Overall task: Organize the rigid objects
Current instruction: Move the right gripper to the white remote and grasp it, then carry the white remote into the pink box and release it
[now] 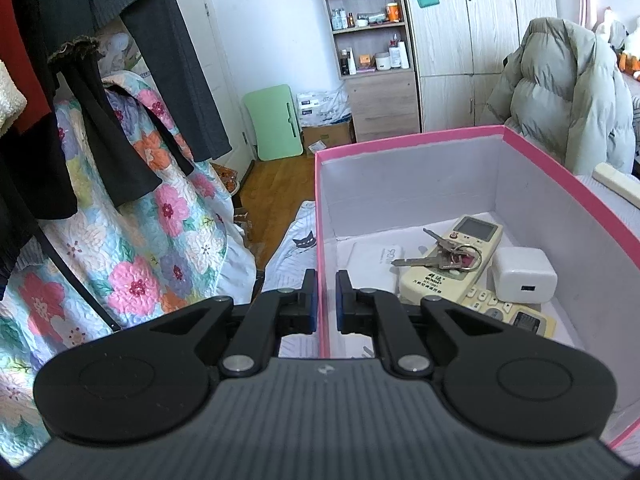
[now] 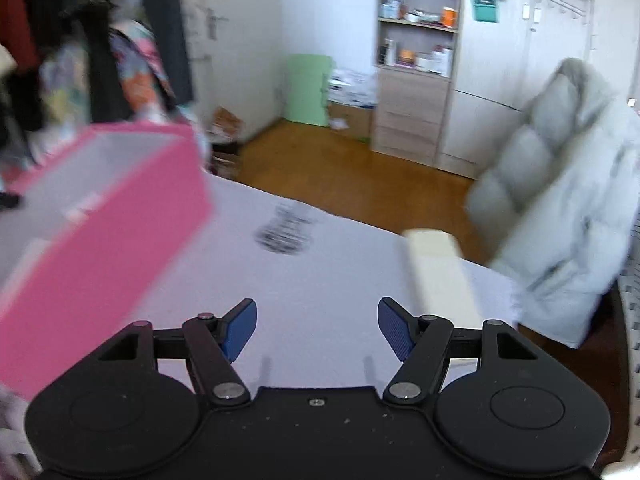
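The left gripper [image 1: 325,296] is clenched on the near-left wall of the pink box [image 1: 560,168]: one blue pad sits outside the wall, the other inside, with the pink edge pinched between them. Inside the box, ahead and to the right of the jaws, a cream remote control [image 1: 448,264] lies on the white floor with a bunch of keys [image 1: 444,256] resting across it. A white charger cube [image 1: 523,275] sits just right of the remote, touching a second remote [image 1: 508,314] that lies nearer the jaws. A flat white item [image 1: 370,258] lies just ahead of the inner pad.

The right gripper [image 2: 317,330] is released, its blue pads spread wide and holding nothing, above a white bed sheet [image 2: 320,272]. The view is blurred. Ahead and to the right of its jaws a cream remote-shaped bar [image 2: 438,276] lies on the sheet; the pink box [image 2: 104,248] stands to the left of the jaws. A pale puffer jacket [image 2: 568,208] hangs further right.
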A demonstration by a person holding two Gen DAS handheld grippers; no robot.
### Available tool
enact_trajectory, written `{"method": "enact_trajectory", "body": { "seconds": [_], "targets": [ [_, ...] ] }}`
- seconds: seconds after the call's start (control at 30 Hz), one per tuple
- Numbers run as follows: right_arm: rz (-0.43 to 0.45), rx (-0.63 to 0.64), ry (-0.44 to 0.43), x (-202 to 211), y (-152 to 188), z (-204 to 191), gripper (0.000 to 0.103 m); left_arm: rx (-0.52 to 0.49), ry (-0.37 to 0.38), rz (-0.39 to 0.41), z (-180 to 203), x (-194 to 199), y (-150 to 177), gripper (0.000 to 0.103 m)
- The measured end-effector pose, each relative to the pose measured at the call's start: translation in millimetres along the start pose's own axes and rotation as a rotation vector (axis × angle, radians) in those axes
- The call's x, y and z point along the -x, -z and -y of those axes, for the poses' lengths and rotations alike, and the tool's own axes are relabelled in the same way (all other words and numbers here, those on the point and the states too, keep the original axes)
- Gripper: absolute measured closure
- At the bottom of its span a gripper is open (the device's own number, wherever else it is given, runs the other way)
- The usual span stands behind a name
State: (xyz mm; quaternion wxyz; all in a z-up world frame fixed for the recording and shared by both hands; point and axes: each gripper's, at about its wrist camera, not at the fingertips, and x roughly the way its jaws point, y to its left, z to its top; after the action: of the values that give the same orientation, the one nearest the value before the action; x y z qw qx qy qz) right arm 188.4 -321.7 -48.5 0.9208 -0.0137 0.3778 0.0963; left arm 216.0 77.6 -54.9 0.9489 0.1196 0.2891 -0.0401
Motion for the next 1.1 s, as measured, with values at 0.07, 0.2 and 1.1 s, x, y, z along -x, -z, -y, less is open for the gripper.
{"method": "enact_trajectory", "body": {
  "seconds": [0.07,0.2,1.1],
  "targets": [
    [-0.006,0.000,0.027,-13.6,-2.0,14.0,0.031,-0.003,-0.002,-0.002,0.7,-0.2,-0.5,0.095],
    [-0.056,0.089,0.112,-41.6,-12.1,34.0,0.028,-0.003,-0.001,-0.002,1.1,-0.2,-0.7,0.095],
    [0.209,-0.204,0.082,-9.3,-16.3,21.8,0.045,-0.028,-0.013,-0.026,1.2,-0.4,-3.1,0.094]
  ]
}}
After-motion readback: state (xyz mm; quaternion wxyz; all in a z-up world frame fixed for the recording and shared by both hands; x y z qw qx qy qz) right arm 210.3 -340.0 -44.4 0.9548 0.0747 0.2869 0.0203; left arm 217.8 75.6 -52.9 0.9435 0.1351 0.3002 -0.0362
